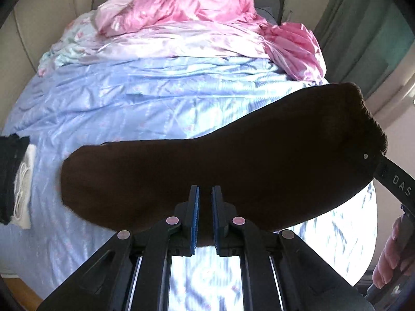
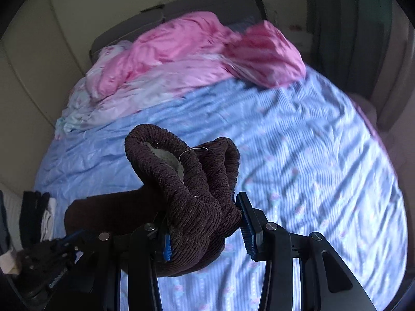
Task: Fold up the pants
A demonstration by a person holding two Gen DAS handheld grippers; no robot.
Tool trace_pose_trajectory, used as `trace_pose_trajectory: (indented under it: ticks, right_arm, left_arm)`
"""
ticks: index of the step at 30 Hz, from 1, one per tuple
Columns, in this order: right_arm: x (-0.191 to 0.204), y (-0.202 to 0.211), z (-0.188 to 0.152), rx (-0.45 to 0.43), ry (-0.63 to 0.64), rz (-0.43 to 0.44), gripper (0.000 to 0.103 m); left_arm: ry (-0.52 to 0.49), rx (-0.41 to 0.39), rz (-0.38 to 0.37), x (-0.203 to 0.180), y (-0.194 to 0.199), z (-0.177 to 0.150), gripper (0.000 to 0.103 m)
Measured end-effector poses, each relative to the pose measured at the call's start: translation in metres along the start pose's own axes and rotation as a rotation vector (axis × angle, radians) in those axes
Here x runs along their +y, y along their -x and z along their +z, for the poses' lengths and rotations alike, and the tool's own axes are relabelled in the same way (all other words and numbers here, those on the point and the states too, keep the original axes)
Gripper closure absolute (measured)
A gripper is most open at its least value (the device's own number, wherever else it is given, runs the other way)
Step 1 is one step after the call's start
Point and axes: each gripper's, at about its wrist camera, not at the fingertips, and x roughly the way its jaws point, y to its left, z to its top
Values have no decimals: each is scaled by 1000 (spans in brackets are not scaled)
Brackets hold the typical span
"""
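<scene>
Dark brown corduroy pants (image 2: 197, 202) lifted off blue satin bedsheet (image 2: 298, 142): right gripper (image 2: 205, 229) clamps bunched waistband, left gripper (image 1: 205, 217) nearly closed on fabric, stretching it flat for folding.

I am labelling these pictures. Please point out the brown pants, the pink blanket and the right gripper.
brown pants (image 2: 192, 202): right wrist view, bunched waistband.
pink blanket (image 1: 197, 7): left wrist view, crumpled top.
right gripper (image 2: 205, 226): right wrist view, between fingertips.

blue bedsheet (image 1: 129, 98), pink quilt (image 1: 197, 7), green curtain (image 1: 363, 26)
</scene>
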Motion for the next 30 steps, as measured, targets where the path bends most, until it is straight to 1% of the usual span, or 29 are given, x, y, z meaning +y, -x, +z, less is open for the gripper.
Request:
trace_pose_trajectory:
  ticks: [2, 6, 9, 13, 16, 21, 24, 27, 30]
  right_arm:
    - [18, 10, 1, -18, 23, -4, 61]
    - [58, 29, 0, -42, 77, -23, 61]
    - [90, 38, -1, -62, 135, -72, 61]
    - [133, 37, -2, -54, 192, -145, 61]
    - [168, 32, -5, -52, 221, -190, 61]
    - [230, 6, -15, -25, 274, -244, 61]
    - [264, -11, -23, -11, 310, -277, 61]
    - [295, -30, -32, 14, 346, -289, 61]
    - [318, -42, -41, 38, 376, -294, 61]
  left_arm:
    - [33, -7, -23, 17, 12, -3, 92]
    - [63, -31, -31, 50, 42, -12, 92]
    - [73, -39, -23, 79, 58, -18, 92]
    - [69, -24, -8, 123, 72, -26, 92]
    - [47, -16, 0, 152, 74, -29, 92]
    - [62, -4, -22, 204, 71, -30, 92]
    - [64, 3, -23, 228, 66, -28, 92]
    - [66, 21, -36, 253, 54, -25, 92]
    - [74, 35, -35, 271, 41, -21, 92]
